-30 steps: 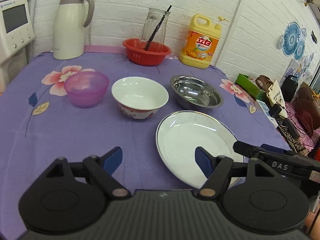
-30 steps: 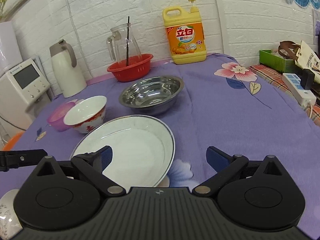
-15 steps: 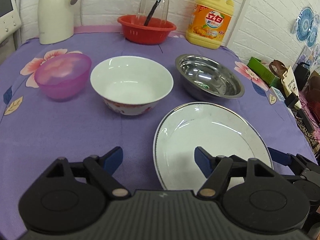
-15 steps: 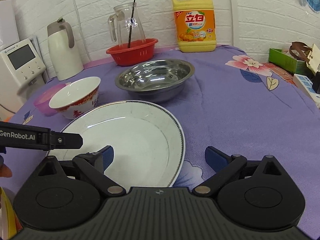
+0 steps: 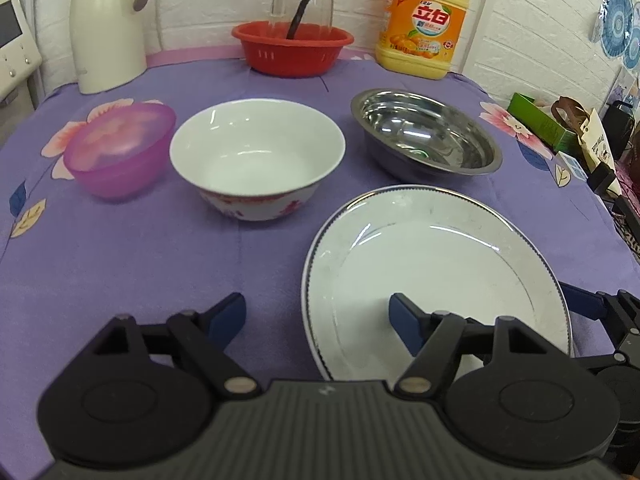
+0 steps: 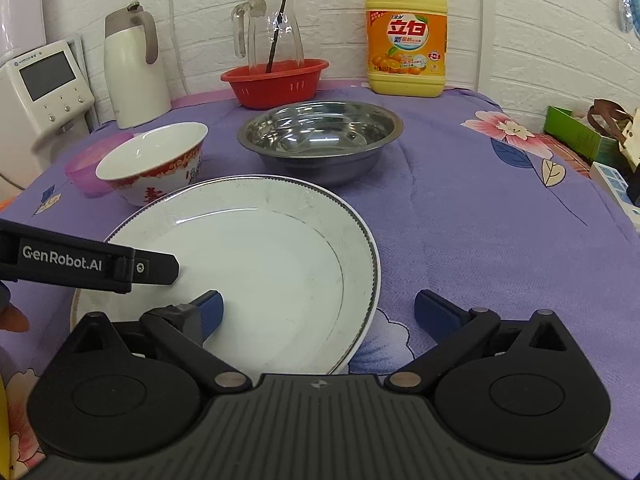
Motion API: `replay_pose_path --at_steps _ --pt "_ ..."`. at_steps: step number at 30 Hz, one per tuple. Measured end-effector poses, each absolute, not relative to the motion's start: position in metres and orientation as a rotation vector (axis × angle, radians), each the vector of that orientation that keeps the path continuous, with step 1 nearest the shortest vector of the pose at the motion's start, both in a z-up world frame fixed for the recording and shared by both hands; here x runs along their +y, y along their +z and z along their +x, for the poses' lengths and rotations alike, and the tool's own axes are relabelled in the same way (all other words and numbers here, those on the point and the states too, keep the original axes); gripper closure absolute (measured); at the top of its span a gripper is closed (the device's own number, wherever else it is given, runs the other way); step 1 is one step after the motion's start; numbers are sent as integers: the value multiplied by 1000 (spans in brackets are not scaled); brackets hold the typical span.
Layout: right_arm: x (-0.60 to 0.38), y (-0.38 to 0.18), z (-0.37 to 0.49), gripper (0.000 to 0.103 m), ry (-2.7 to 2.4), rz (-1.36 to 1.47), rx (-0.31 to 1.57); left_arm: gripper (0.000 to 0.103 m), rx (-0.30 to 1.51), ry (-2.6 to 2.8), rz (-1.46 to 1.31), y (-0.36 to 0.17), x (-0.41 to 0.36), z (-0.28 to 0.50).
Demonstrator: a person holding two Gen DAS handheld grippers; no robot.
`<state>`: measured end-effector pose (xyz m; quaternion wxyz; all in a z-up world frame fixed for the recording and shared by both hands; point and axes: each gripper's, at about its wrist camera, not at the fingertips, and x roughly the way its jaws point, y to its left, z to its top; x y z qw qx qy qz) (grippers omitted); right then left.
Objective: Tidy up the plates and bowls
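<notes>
A large white plate point(image 5: 436, 276) point(image 6: 260, 264) lies on the purple cloth at the near side. My left gripper point(image 5: 318, 318) is open and straddles the plate's left rim. My right gripper point(image 6: 318, 312) is open and straddles its right rim. Behind the plate stand a white bowl with a red pattern point(image 5: 256, 160) point(image 6: 154, 162), a steel bowl point(image 5: 426, 136) point(image 6: 320, 136) and a pink plastic bowl point(image 5: 120, 150) point(image 6: 86, 168). The left gripper's finger point(image 6: 148, 268) shows over the plate in the right wrist view.
At the back stand a red basket point(image 5: 292, 50) holding a glass jug point(image 6: 272, 32), a yellow detergent bottle point(image 5: 424, 20) and a white thermos point(image 5: 106, 24). A white appliance point(image 6: 44, 92) is at the left. Boxes and bags point(image 5: 568, 128) crowd the right edge.
Both grippers have moved forward and lower toward the plate. They now sit at its left and right rims. Both jaws stayed open.
</notes>
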<state>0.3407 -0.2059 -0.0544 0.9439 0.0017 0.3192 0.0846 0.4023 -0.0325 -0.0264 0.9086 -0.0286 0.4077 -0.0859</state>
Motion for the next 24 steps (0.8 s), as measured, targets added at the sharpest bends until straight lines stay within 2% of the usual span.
replay_pose_path --at_steps 24 --pt "-201 -54 338 0 192 -3 648 31 842 -170 -46 -27 -46 400"
